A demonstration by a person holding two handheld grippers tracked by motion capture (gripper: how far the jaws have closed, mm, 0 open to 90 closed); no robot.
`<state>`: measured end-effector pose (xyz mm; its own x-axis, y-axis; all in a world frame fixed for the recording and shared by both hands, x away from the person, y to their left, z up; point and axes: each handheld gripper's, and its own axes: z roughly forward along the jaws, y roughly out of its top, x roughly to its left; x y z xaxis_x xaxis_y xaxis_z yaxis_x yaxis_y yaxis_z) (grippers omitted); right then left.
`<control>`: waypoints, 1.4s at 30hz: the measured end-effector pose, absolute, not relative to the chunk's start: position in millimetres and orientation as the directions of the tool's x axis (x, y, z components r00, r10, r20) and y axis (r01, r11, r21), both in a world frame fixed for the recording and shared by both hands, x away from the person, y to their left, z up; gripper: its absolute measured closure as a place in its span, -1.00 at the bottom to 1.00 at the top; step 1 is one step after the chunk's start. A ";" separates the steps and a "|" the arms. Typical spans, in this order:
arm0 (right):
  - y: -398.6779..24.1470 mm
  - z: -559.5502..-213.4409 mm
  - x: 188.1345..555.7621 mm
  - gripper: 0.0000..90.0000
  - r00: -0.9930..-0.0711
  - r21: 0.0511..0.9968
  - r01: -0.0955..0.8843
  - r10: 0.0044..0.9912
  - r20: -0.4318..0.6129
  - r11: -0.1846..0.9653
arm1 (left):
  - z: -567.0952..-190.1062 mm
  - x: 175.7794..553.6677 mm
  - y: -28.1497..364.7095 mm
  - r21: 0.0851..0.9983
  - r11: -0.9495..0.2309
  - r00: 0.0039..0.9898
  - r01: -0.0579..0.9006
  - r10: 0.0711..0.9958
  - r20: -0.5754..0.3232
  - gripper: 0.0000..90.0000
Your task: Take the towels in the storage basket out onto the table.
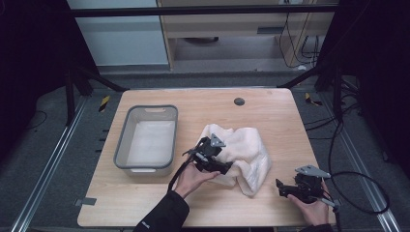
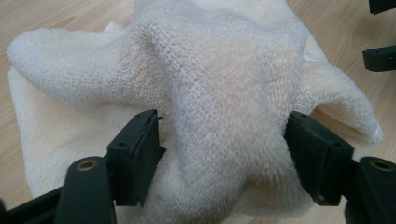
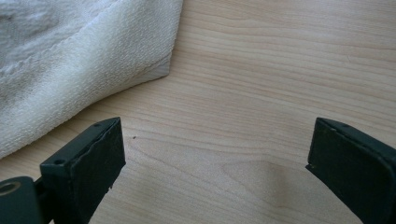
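A cream towel (image 1: 249,145) lies crumpled on the wooden table (image 1: 275,113), right of centre. My left gripper (image 1: 226,167) rests at the towel's near left side. In the left gripper view its jaws stand apart around a raised fold of the towel (image 2: 219,70), and the left pad (image 2: 140,144) sits just clear of the cloth. My right gripper (image 1: 280,188) lies low near the table's front right, open, with bare wood between its jaws (image 3: 215,158). A towel corner (image 3: 56,60) lies ahead and to the left of it.
An empty grey plastic bin (image 1: 121,140) stands on the left half of the table. A small black disc (image 1: 239,101) sits near the far edge. A black cable (image 1: 360,193) loops off the table's right side. Metal frame rails flank the table.
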<state>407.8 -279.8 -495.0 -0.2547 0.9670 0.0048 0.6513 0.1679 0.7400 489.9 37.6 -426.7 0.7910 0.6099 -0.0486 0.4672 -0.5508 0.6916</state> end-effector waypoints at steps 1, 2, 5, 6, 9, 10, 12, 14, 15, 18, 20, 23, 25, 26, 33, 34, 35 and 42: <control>-279.8 -495.0 407.8 -0.91 -0.255 0.740 0.651 0.967 0.005 0.168 | -426.7 489.9 37.6 0.692 -0.551 0.791 0.467 0.610 -0.049 -0.40; -279.8 -495.0 407.7 -0.91 -0.254 0.740 0.652 0.967 0.005 0.167 | -426.1 489.2 39.2 0.694 -0.547 0.790 0.469 0.612 -0.051 -0.42; -280.1 -495.0 407.8 -0.91 -0.254 0.740 0.651 0.967 0.005 0.168 | -424.8 486.8 44.3 0.702 -0.537 0.785 0.468 0.617 -0.051 -0.47; -280.0 -495.0 407.7 -0.91 -0.253 0.740 0.652 0.967 0.006 0.165 | -424.1 485.9 46.3 0.704 -0.535 0.785 0.467 0.617 -0.052 -0.47; -279.9 -495.0 407.7 -0.91 -0.253 0.741 0.651 0.968 0.007 0.165 | -421.3 482.8 52.1 0.714 -0.527 0.785 0.461 0.617 -0.051 -0.49; -279.9 -495.0 407.7 -0.91 -0.252 0.741 0.651 0.968 0.008 0.164 | -420.0 481.5 54.1 0.716 -0.525 0.785 0.459 0.618 -0.050 -0.50; -280.2 -495.1 407.7 -0.91 -0.253 0.741 0.650 0.967 0.005 0.166 | -417.4 478.6 58.5 0.724 -0.521 0.787 0.451 0.616 -0.047 -0.50; -280.4 -495.1 407.7 -0.92 -0.254 0.742 0.650 0.967 0.005 0.166 | -415.0 475.4 62.6 0.729 -0.519 0.786 0.445 0.617 -0.040 -0.50; -280.5 -495.1 407.6 -0.91 -0.253 0.742 0.650 0.967 0.005 0.166 | -414.2 474.3 64.4 0.731 -0.519 0.786 0.443 0.617 -0.037 -0.51; -280.8 -495.1 407.6 -0.91 -0.254 0.743 0.648 0.967 0.003 0.168 | -410.8 468.9 75.6 0.741 -0.514 0.785 0.432 0.619 -0.027 -0.51; -280.5 -495.1 407.5 -0.92 -0.252 0.742 0.650 0.968 0.005 0.165 | -410.0 467.6 79.3 0.743 -0.515 0.785 0.428 0.619 -0.024 -0.51; -280.3 -495.1 407.4 -0.92 -0.253 0.741 0.652 0.967 0.008 0.164 | -408.9 464.7 87.2 0.749 -0.509 0.784 0.424 0.620 -0.023 -0.49; -280.2 -495.1 407.2 -0.92 -0.251 0.740 0.653 0.968 0.010 0.162 | -408.2 462.6 93.0 0.753 -0.505 0.783 0.421 0.621 -0.022 -0.48; -280.4 -495.0 407.2 -0.92 -0.252 0.739 0.654 0.968 0.008 0.164 | -407.8 461.5 95.8 0.755 -0.504 0.782 0.420 0.623 -0.019 -0.48; -281.2 -495.6 407.3 -0.92 -0.250 0.741 0.652 0.968 0.009 0.162 | -405.2 452.9 120.0 0.770 -0.484 0.766 0.415 0.643 -0.008 -0.48; -281.5 -495.8 407.4 -0.92 -0.251 0.741 0.652 0.968 0.007 0.164 | -405.0 452.2 123.6 0.772 -0.482 0.765 0.414 0.645 -0.008 -0.48; -281.5 -495.8 407.4 -0.92 -0.251 0.741 0.652 0.968 0.007 0.164 | -405.0 452.2 123.6 0.772 -0.482 0.765 0.414 0.645 -0.008 -0.47; -282.0 -496.2 407.3 -0.92 -0.249 0.741 0.651 0.969 0.006 0.163 | -400.7 445.3 147.4 0.789 -0.454 0.745 0.415 0.667 -0.008 -0.46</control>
